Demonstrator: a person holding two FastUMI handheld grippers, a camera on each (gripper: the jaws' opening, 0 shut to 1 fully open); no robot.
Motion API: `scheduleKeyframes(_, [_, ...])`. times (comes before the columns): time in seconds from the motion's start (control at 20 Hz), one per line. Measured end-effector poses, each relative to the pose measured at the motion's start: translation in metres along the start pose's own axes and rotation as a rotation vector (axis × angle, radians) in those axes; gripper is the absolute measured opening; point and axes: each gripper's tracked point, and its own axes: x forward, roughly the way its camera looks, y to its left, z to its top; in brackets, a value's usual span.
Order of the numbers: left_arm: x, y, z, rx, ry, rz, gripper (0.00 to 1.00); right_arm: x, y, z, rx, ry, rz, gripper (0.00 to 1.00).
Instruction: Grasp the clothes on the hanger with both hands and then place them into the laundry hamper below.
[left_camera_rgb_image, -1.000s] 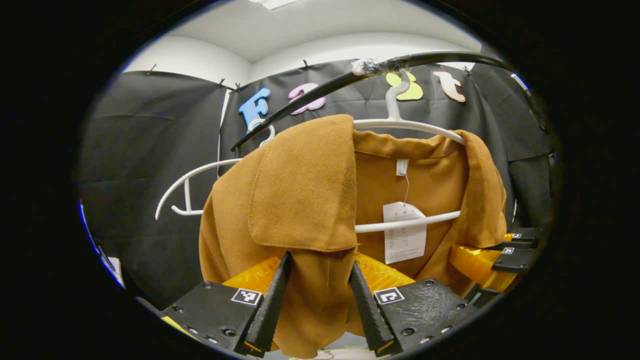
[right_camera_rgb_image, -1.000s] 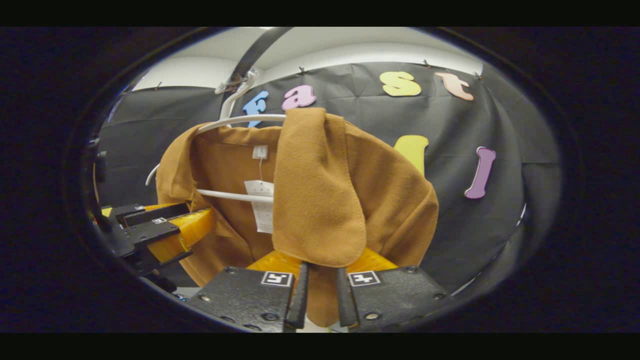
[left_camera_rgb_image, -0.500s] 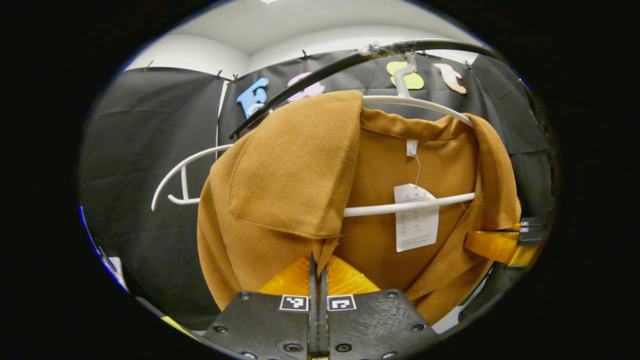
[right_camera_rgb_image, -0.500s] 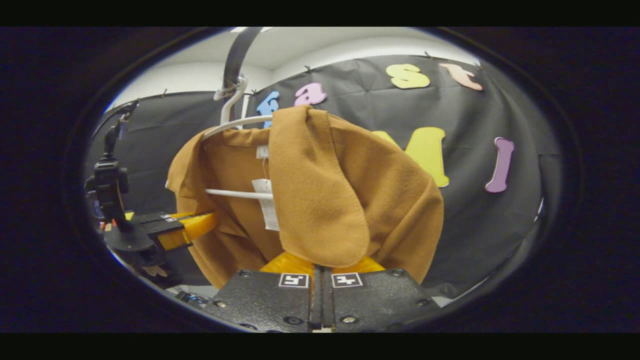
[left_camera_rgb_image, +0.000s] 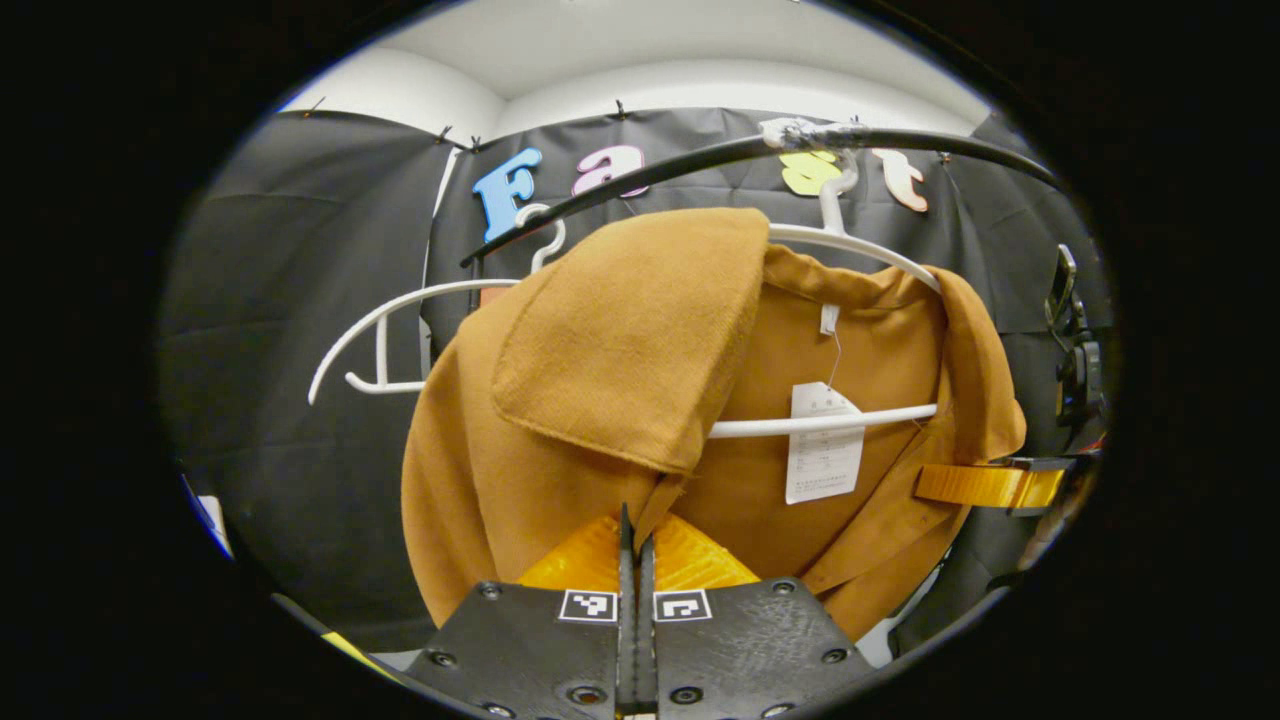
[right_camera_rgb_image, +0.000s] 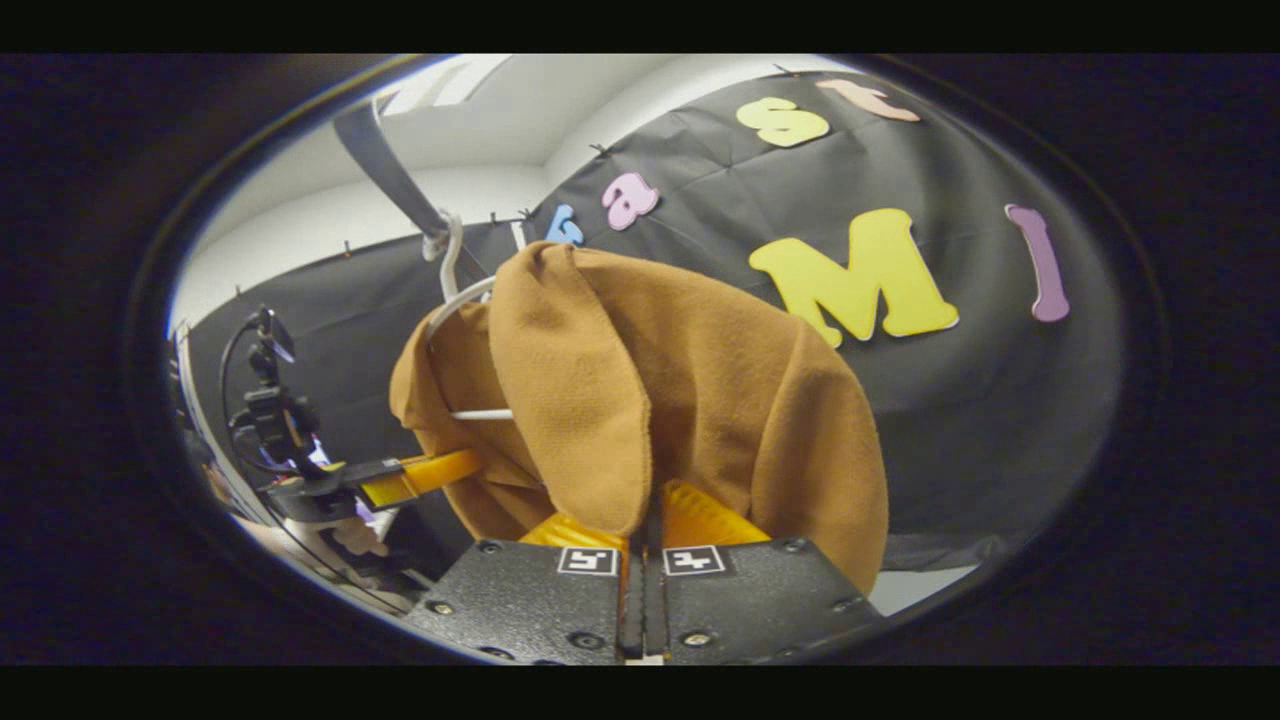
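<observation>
Right, my left gripper is pinched tight on the brown woven jacket, my right gripper likewise, and it hangs on the white plastic hanger under the black rail.

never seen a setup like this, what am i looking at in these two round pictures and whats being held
There is no robot arm here. A person carries a two-finger gripper in each hand, and a fisheye camera rides on each one, looking forward along its fingers. One picture comes from the left gripper, the other from the right gripper; each gripper's own fingers show at the bottom of its view.

Both look at a brown jacket hanging on a white hanger, which hooks over a dark rail. A paper tag dangles inside the collar, and a second white hanger hangs bare beside it.

Each gripper is shut on the jacket's front edge, just under a lapel. The right gripper also shows farther off at the right of the left gripper view.
</observation>
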Motion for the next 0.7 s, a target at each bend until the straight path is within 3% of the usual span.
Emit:
scheduleKeyframes(0.35, [-0.021,0.019,0.022,-0.056,-0.043,-0.004,0.00,-0.027,0.038,0.017,0.039,-0.033,0.224,0.04])
scheduleKeyframes(0.45, [-0.025,0.022,0.032,-0.053,-0.061,-0.007,0.04,-0.027,0.045,0.021,0.029,-0.049,0.243,0.03])
scheduleKeyframes(0.55, [-0.029,0.021,0.039,-0.053,-0.079,-0.016,0.04,-0.032,0.058,0.032,0.085,-0.084,0.315,0.04])
scheduleKeyframes(0.6, [-0.032,0.023,0.043,-0.050,-0.088,-0.016,0.00,-0.033,0.058,0.036,0.112,-0.101,0.327,0.03])
scheduleKeyframes(0.7, [-0.034,0.026,0.052,-0.046,-0.103,-0.018,0.04,-0.033,0.051,0.044,0.166,-0.125,0.337,0.03])
